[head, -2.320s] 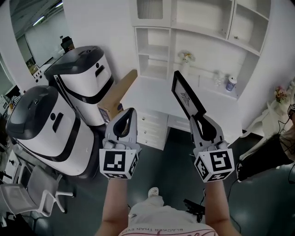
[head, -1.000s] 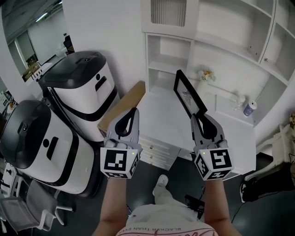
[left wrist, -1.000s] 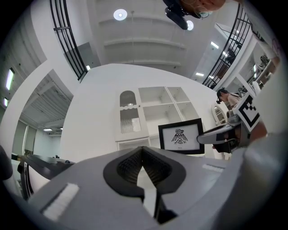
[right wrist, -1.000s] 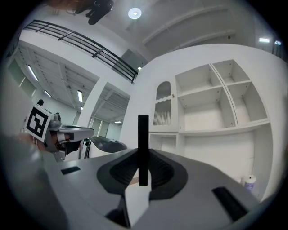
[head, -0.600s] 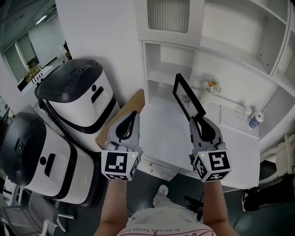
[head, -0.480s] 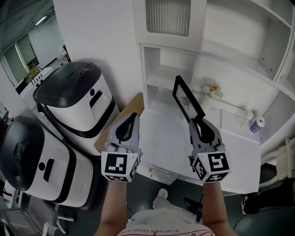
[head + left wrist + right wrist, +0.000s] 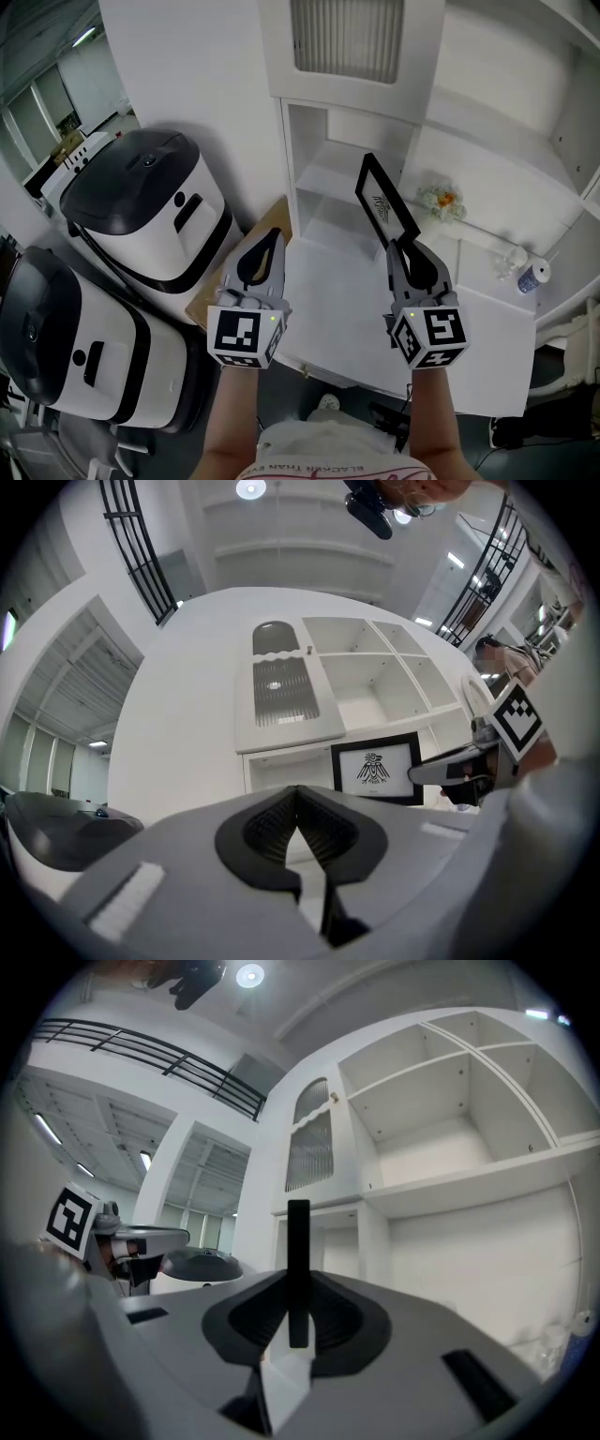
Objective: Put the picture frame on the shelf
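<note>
1. The picture frame [image 7: 383, 200] is held by its lower edge in the right gripper [image 7: 403, 247]. The jaws are narrowed onto its thin black rim, and it stands upright at the centre of the head view.
2. In the right gripper view the frame [image 7: 298, 1258] is seen edge-on between the pads.
3. The left gripper [image 7: 271, 236] is carried empty at centre left, its jaws brought together with nothing between them.
4. The step in hand is judged to be the approach: the frame has not yet been set down on the white shelf unit [image 7: 292, 150].
5. Next, the frame would need to be reached forward into an open compartment, lowered until its bottom edge rests, and leaned back before the jaws are released.
6. The open compartments [image 7: 330, 178] behind the frame appear to hold nothing.
7. A small flower bunch [image 7: 441, 200] sits on a ledge right of centre.
8. The louvred door [image 7: 347, 37] at the top is closed, so its contents cannot be told.
</note>
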`<state>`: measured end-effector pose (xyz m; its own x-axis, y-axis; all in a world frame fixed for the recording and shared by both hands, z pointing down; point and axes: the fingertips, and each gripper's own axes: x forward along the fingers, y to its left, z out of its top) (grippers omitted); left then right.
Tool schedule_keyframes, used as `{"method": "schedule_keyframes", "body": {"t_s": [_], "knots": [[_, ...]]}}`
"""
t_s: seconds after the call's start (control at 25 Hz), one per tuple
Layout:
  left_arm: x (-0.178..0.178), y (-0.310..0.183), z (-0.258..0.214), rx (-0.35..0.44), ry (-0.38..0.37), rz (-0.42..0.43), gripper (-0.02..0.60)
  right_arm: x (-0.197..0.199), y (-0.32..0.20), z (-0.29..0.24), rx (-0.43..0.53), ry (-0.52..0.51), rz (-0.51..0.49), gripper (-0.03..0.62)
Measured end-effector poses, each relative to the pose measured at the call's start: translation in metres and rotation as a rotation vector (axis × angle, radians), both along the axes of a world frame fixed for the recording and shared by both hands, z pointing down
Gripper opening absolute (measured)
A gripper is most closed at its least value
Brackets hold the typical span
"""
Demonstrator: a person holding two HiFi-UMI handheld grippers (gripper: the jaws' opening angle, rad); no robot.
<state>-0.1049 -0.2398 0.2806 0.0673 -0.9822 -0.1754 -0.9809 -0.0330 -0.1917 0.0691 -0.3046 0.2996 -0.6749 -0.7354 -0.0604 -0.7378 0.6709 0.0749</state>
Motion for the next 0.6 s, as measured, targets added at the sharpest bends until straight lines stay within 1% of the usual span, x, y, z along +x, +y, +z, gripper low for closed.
{"method": "schedule_keyframes", "body": {"t_s": [0.16,0.32,0.6], "knots": [[0.000,-0.018,0.004,-0.018,0.003,0.003,0.009,0.000,-0.019,0.003,-0.016,0.003,0.013,0.074],[-0.003,-0.034,0.007,-0.018,0.022,0.006,0.009,-0.001,-0.035,0.008,-0.009,0.038,0.051,0.074],[-0.006,-0.061,0.010,-0.014,0.024,0.069,0.009,-0.001,-0.053,0.013,-0.020,0.040,0.119,0.074]]}}
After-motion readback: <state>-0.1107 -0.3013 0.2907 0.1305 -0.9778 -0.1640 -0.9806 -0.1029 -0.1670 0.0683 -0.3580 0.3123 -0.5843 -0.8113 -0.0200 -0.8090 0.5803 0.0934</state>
